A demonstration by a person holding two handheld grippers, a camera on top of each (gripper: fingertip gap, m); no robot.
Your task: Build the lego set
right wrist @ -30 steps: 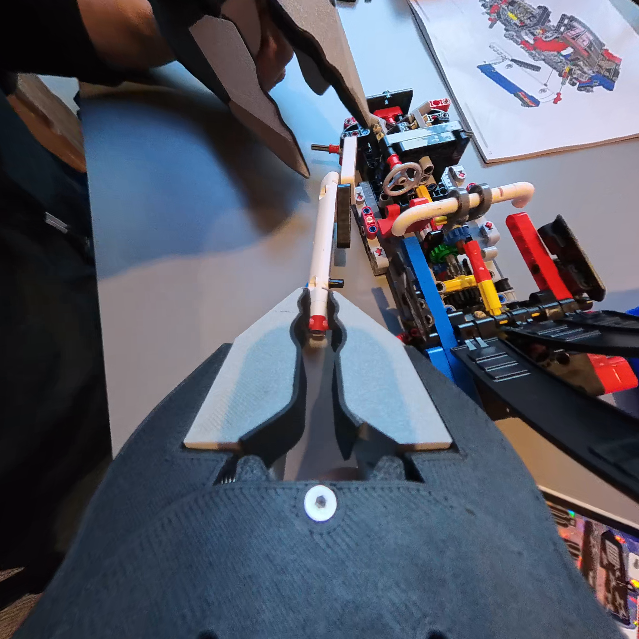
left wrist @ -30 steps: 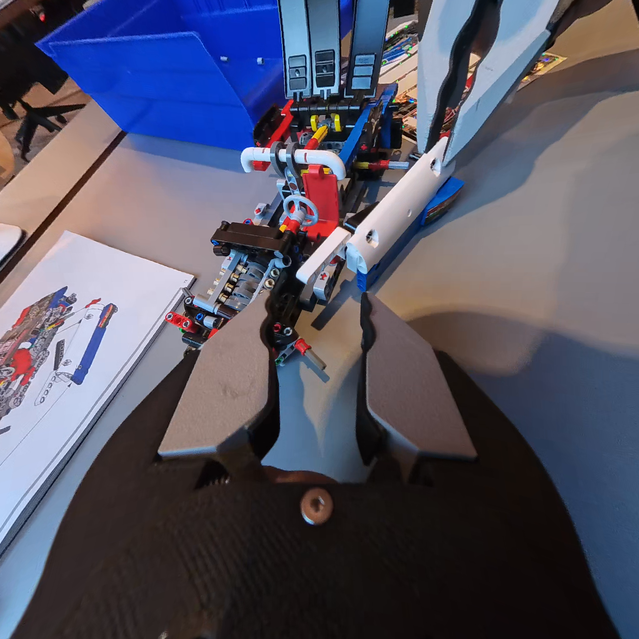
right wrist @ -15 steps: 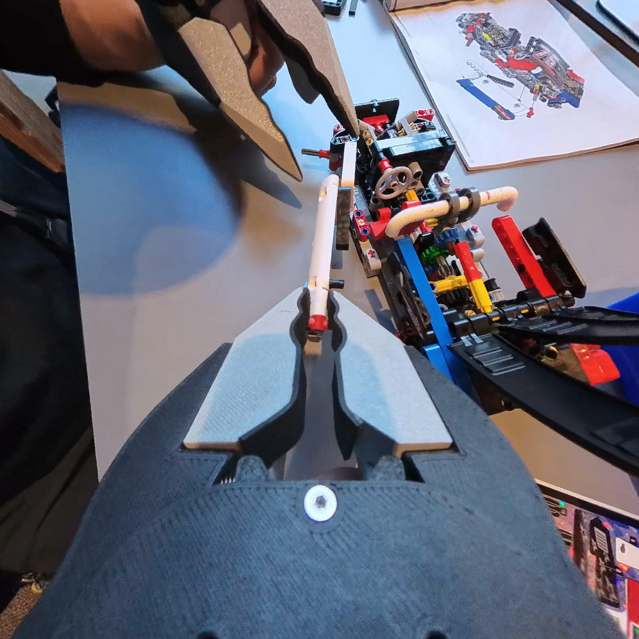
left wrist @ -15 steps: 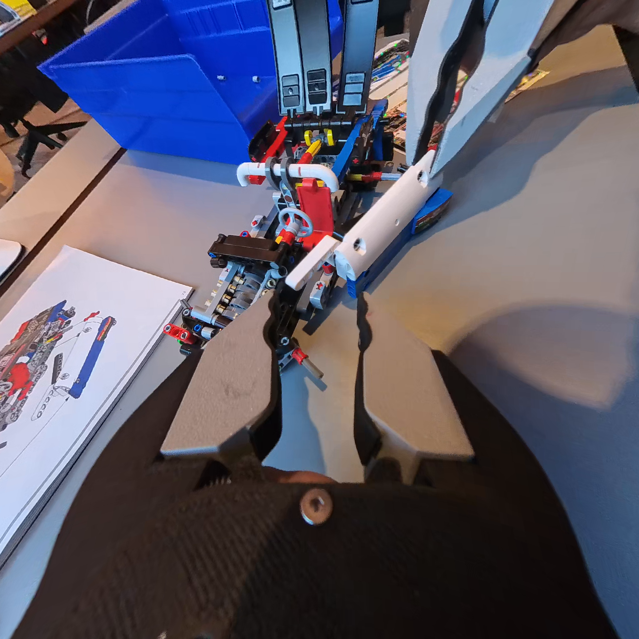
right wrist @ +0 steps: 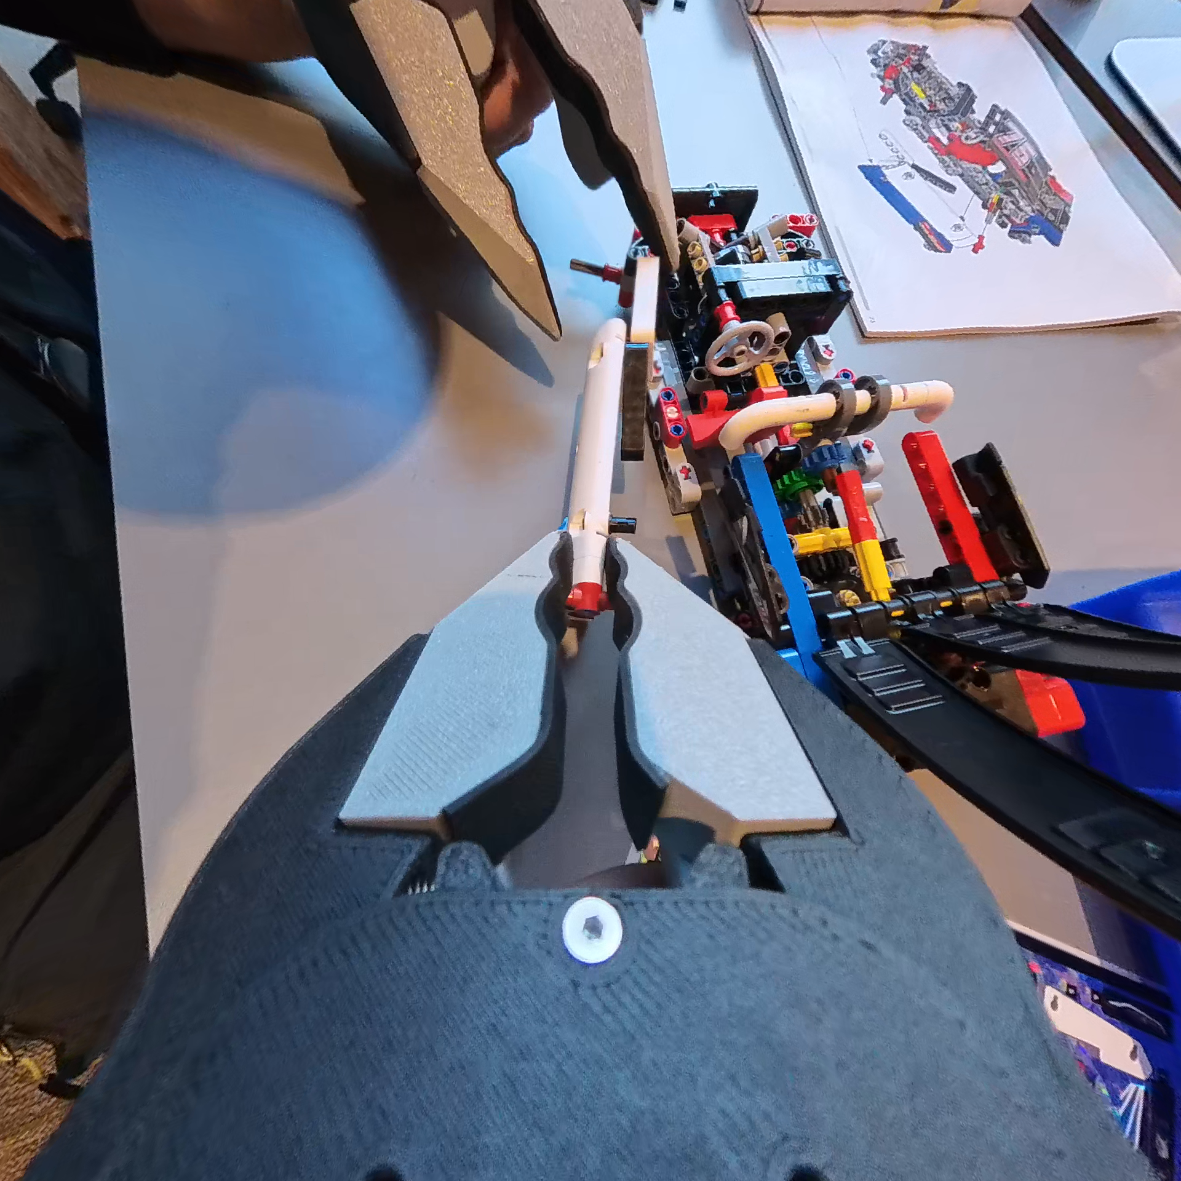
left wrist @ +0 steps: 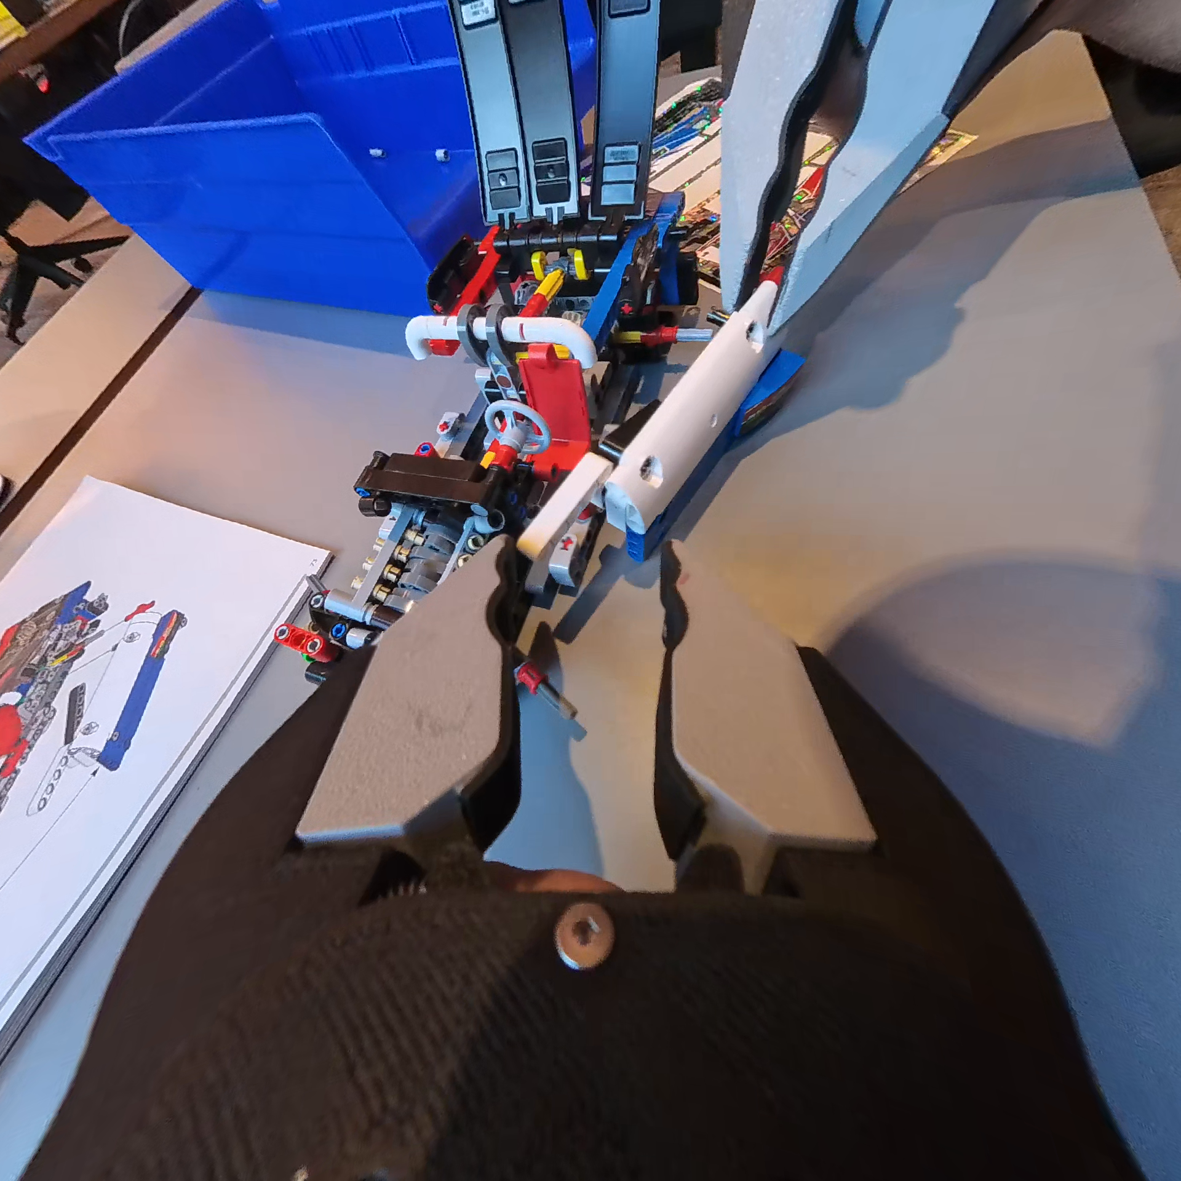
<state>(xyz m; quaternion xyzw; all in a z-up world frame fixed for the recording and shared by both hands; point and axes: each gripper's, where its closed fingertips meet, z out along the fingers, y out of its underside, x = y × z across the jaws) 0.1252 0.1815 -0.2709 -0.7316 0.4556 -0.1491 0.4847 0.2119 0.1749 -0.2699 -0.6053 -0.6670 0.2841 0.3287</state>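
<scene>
The partly built lego car [left wrist: 511,447] stands on the grey table [left wrist: 926,479], and also shows in the right wrist view [right wrist: 767,396]. My right gripper [right wrist: 585,556] is shut on the rear end of a long white and blue side panel [right wrist: 597,447]. It holds the panel [left wrist: 684,422] along the car's side. My left gripper [left wrist: 585,562] is open at the car's front end, with its left fingertip [left wrist: 498,562] against the model. A red and grey pin [left wrist: 543,687] lies between its fingers. From the right wrist view the left gripper [right wrist: 613,297] hangs over the car's nose.
An open instruction booklet [left wrist: 128,671] lies beside the car and also shows in the right wrist view [right wrist: 958,160]. A blue bin [left wrist: 255,192] stands behind the car. A sticker sheet [right wrist: 1099,1035] lies by the bin. The car's black and grey rear wing [left wrist: 549,108] sticks up. About 10 cm separates my left fingertips from my right.
Both grippers have shifted slightly around the car. The right gripper keeps its grip on the panel beside the car. The left gripper stays open.
</scene>
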